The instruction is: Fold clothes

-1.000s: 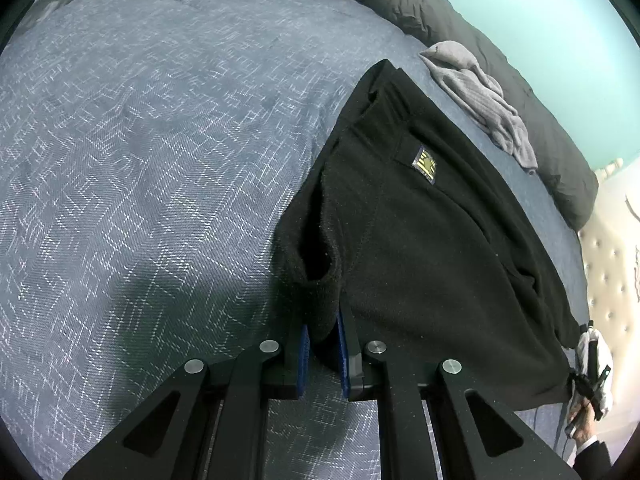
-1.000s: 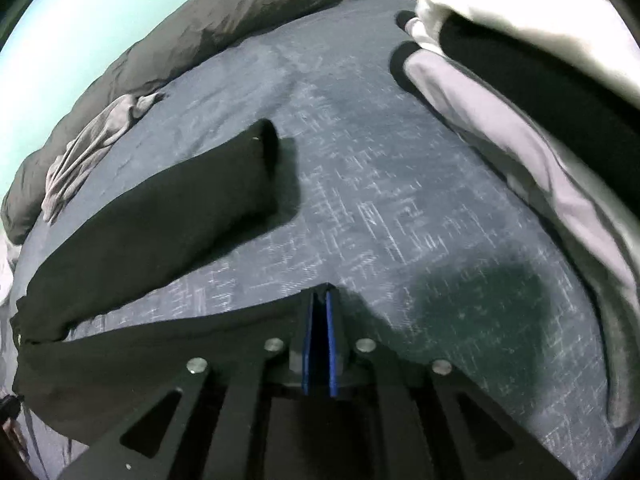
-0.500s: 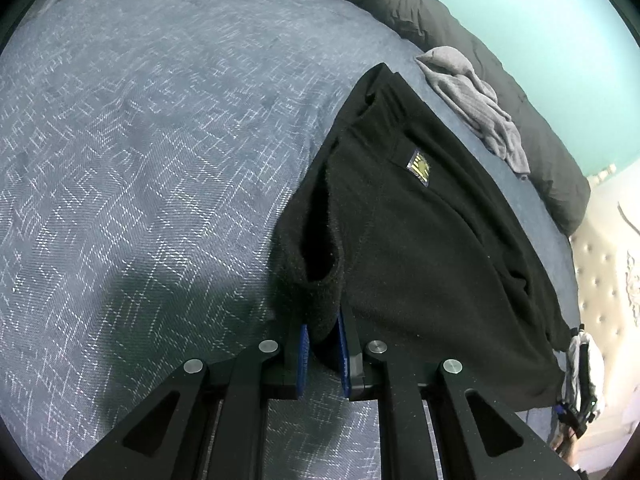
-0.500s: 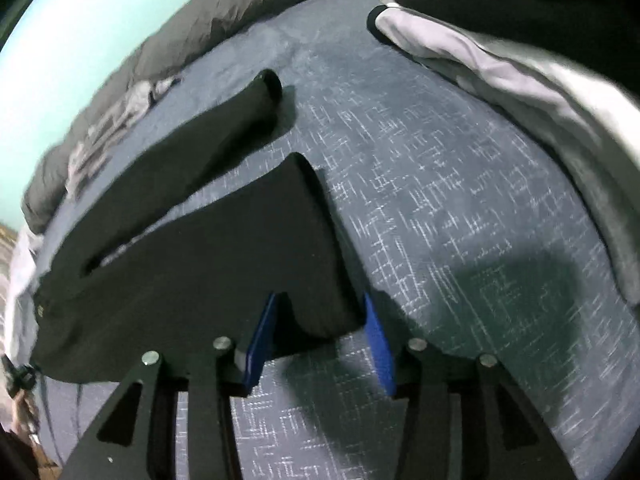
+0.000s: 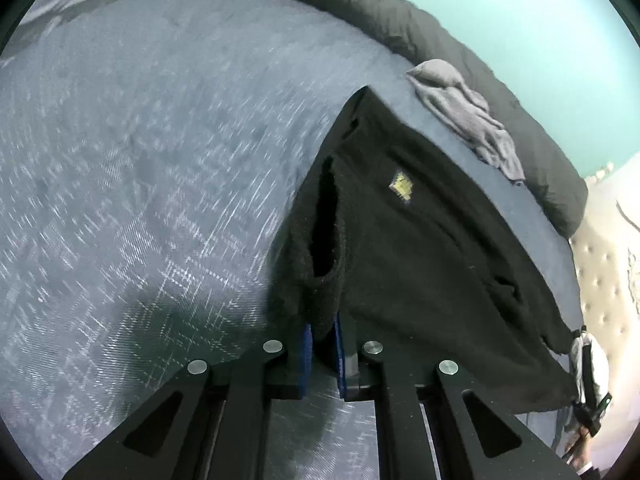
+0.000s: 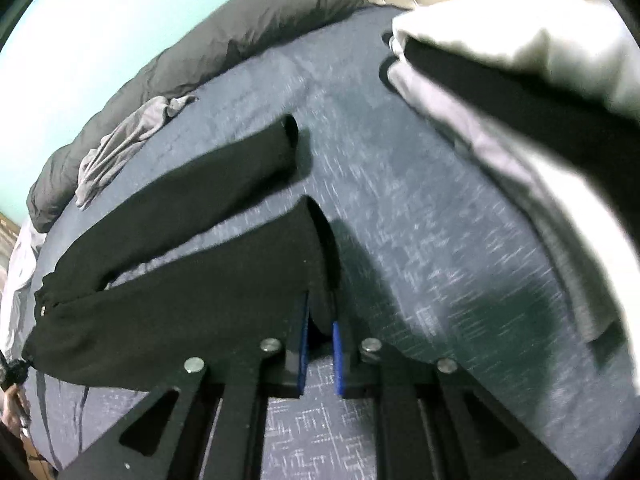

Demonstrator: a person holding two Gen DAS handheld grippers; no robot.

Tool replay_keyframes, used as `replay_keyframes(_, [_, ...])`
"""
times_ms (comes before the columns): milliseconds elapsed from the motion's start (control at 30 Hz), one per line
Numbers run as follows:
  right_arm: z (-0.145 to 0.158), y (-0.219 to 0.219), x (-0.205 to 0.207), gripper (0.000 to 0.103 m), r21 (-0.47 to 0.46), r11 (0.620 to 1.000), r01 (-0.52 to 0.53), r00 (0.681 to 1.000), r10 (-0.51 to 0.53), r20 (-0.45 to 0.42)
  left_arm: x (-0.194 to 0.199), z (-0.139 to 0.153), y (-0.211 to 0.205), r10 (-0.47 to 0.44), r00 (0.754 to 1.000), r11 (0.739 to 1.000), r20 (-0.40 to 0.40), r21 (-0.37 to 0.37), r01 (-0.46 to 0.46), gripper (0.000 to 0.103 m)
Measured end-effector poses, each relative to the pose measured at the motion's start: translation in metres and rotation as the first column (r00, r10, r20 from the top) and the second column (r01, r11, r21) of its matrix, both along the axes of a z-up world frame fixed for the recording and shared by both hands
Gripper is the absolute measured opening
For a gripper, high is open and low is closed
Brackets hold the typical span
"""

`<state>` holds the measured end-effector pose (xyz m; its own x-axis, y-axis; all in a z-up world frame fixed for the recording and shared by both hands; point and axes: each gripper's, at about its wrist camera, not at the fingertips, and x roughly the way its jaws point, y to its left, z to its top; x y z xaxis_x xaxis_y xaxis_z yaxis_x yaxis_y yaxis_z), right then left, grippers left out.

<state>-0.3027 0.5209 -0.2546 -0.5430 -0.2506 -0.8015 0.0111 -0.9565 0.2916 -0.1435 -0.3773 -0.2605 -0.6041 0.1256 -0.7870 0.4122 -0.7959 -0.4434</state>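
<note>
Black trousers (image 5: 420,248) with a small yellow label (image 5: 401,187) lie spread on the blue-grey bed cover (image 5: 160,140). My left gripper (image 5: 322,336) pinches the fuzzy waistband corner between its blue pads, and its jaws are closing tighter. In the right wrist view the trousers (image 6: 180,304) run off to the left. My right gripper (image 6: 320,332) has the near leg's cuff between its pads, with the jaws closing on it. The other leg (image 6: 192,196) lies flat beyond it.
A crumpled grey garment (image 5: 468,120) lies near the dark duvet (image 5: 400,12) along the bed's far edge. A stack of folded white, black and grey clothes (image 6: 520,92) sits at the right. A tufted headboard (image 5: 604,272) stands beyond the trousers.
My right gripper was shut, opened around the near leg's cuff, and is now closed on it. The left gripper kept its grip on the waistband, which now stands a little higher.
</note>
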Motion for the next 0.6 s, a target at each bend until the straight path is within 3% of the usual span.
replay_keyframes(233, [0.034, 0.002, 0.018, 0.007, 0.016, 0.999, -0.046, 0.999, 0.046, -0.001, 0.021, 0.036, -0.002, -0.008, 1.0, 1.0, -0.02, 0.003, 0.008, 0.008])
replay_keyframes(600, [-0.015, 0.006, 0.04, 0.007, 0.015, 0.999, -0.034, 0.995, 0.033, 0.091, 0.042, 0.001, -0.003, 0.019, 0.999, 0.998, 0.05, 0.051, -0.021, 0.008])
